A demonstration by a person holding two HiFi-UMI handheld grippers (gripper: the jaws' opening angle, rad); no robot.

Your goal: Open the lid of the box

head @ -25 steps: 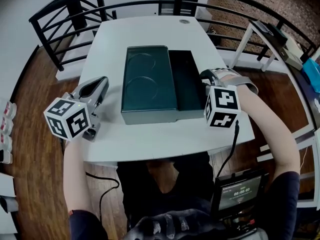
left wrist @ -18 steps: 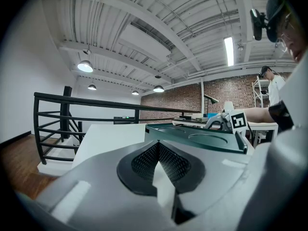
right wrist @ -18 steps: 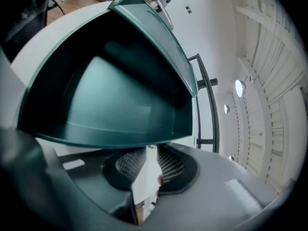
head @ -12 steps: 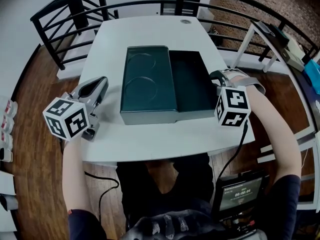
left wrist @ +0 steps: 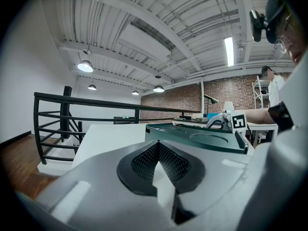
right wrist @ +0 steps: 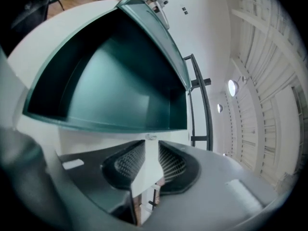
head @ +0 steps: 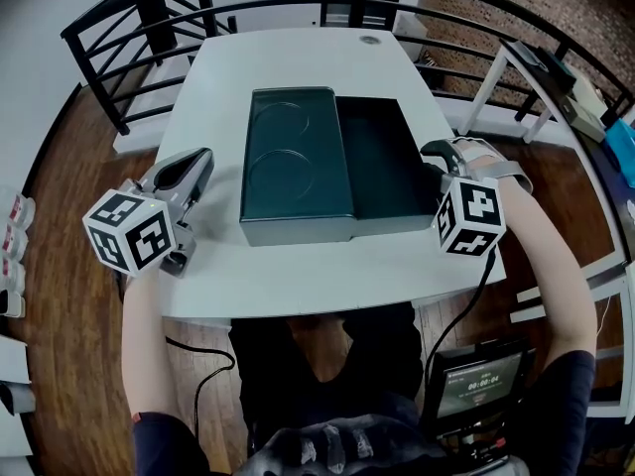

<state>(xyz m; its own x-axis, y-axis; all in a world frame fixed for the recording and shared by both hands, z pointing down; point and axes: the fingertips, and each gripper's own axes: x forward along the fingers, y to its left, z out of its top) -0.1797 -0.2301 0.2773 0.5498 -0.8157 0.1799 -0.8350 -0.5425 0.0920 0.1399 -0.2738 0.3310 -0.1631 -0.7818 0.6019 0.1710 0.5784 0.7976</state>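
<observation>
A dark green box [head: 296, 167] sits mid-table, its top showing two round recesses. Its lid [head: 379, 167] lies flat to the right, hollow side up. My right gripper [head: 433, 156] rests by the lid's right edge. In the right gripper view the lid's hollow [right wrist: 120, 81] fills the frame just beyond the right gripper [right wrist: 151, 146], whose jaws stand a narrow gap apart with nothing between them. My left gripper [head: 202, 157] lies on the table left of the box, apart from it. In the left gripper view, the left gripper [left wrist: 158, 143] is shut and empty, with the box [left wrist: 202, 139] ahead.
The white table [head: 298, 276] ends just in front of the box. A black railing [head: 149, 28] curves round its far side. A second white table [head: 536, 77] stands to the right. A device with a screen [head: 476, 385] hangs at my waist.
The lid has swung down to the right until flat. My right gripper moved rightward with it and now sits beside its edge. The left gripper stayed put.
</observation>
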